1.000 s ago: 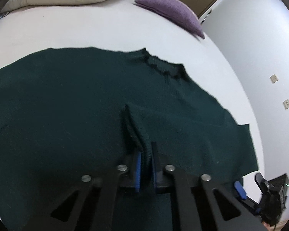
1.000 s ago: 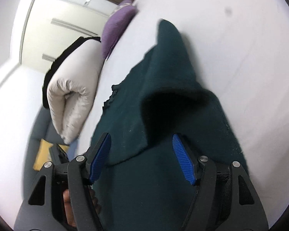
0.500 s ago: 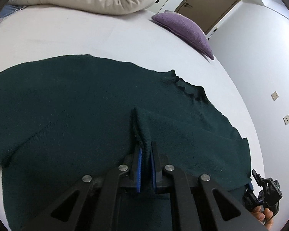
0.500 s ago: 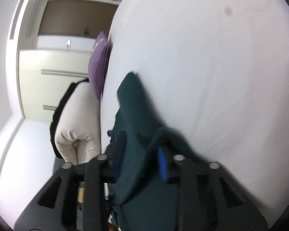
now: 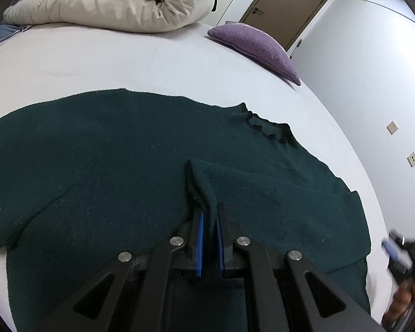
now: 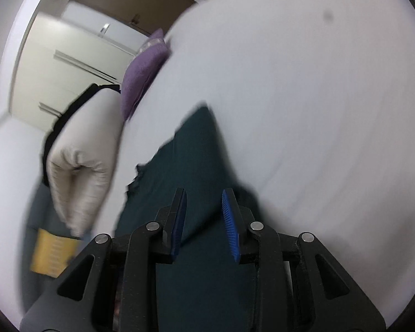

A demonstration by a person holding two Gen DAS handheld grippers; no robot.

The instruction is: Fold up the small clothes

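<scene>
A dark green knit sweater [image 5: 110,152] lies spread on the white bed [image 5: 124,61], its collar at the far right. One sleeve [image 5: 262,191] is folded across the body. My left gripper [image 5: 209,215] is shut on the cuff of that sleeve, just above the body. In the blurred right wrist view my right gripper [image 6: 203,207] stands partly open over the sweater's edge [image 6: 191,149]; I see no cloth pinched between its blue pads [image 6: 231,224]. The right gripper also shows at the far right of the left wrist view [image 5: 401,251].
A rolled beige duvet [image 5: 119,2] lies at the back of the bed, a purple pillow [image 5: 257,47] to its right. A brown door [image 5: 287,5] and a white wall with sockets [image 5: 392,127] stand beyond. A yellow item [image 6: 52,251] sits low left.
My right gripper closed partway, then widened a little, and swung over the sweater's edge. My left gripper kept its grip on the sleeve cuff and drew back a little, so more bed shows.
</scene>
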